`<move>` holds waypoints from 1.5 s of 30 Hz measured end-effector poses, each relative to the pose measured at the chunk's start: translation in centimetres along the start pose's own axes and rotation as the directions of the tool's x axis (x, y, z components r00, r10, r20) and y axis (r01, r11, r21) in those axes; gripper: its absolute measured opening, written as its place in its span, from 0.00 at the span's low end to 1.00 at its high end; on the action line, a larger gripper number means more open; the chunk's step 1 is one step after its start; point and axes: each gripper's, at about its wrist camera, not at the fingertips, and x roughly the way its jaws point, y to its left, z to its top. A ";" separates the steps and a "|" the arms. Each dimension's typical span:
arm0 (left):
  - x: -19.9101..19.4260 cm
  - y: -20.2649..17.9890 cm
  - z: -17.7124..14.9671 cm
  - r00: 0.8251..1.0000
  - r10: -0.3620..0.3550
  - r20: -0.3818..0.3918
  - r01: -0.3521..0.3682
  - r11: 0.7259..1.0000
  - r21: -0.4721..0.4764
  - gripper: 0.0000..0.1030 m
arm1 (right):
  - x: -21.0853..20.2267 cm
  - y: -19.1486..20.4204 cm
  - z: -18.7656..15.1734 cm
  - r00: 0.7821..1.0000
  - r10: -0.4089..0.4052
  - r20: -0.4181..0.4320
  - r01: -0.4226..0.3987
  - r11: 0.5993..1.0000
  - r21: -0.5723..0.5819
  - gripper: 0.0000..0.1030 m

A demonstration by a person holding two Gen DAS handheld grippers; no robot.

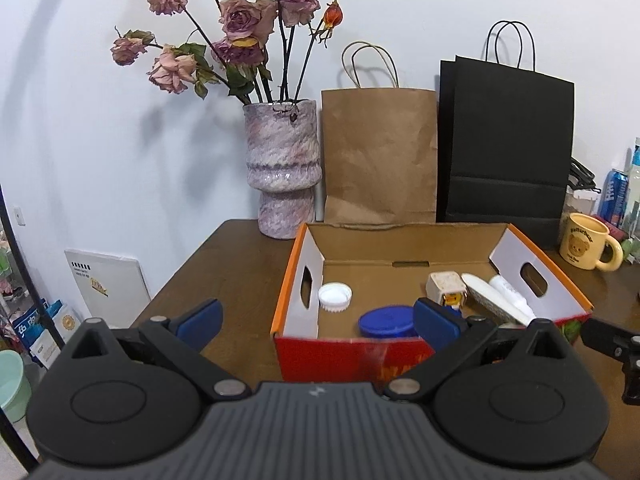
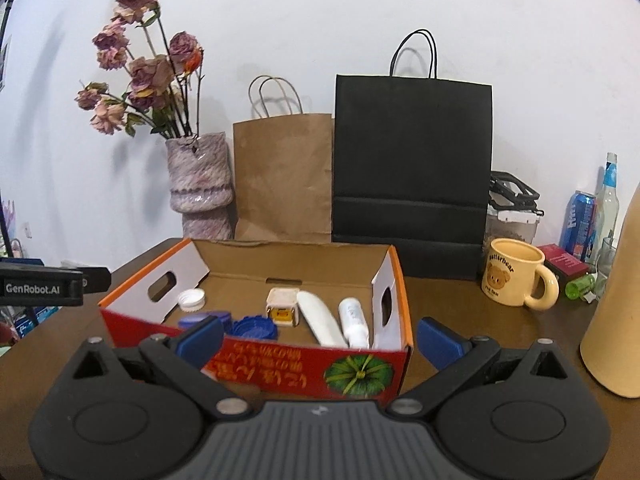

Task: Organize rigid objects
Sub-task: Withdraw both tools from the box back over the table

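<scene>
You have a wooden table [image 2: 460,304] set against a white wall [image 2: 360,8]. Take the black paper bag [image 2: 412,160] as your landmark: it stands upright at the back of the table. Touching its left side is a brown paper bag [image 2: 280,176], and left of that a mottled pink vase [image 2: 200,184] holding dried roses [image 2: 140,76]. To the black bag's right, nearer you, sits a yellow bear mug [image 2: 514,274]. Farther right stand a blue can [image 2: 578,224] and a clear glass bottle [image 2: 608,200].
</scene>
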 end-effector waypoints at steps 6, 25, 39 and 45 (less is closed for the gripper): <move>-1.8 0.8 -1.4 1.000 -0.009 -0.017 0.009 1.000 0.003 1.00 | -1.7 1.3 -0.9 1.000 0.003 -0.017 -0.003 1.000 -0.011 1.00; -4.0 4.5 -5.6 0.997 -0.014 -0.079 0.016 1.000 0.026 1.00 | -3.7 6.2 -3.8 0.995 0.013 -0.095 -0.018 0.999 -0.050 1.00; -2.1 5.8 -7.2 0.993 -0.017 -0.119 0.023 0.999 0.045 1.00 | -1.1 8.5 -5.3 0.984 0.008 -0.175 -0.021 0.997 -0.077 1.00; -1.5 6.4 -7.5 0.991 -0.006 -0.136 0.011 0.999 0.030 1.00 | 1.2 9.6 -5.7 0.978 0.023 -0.205 -0.041 0.995 -0.086 1.00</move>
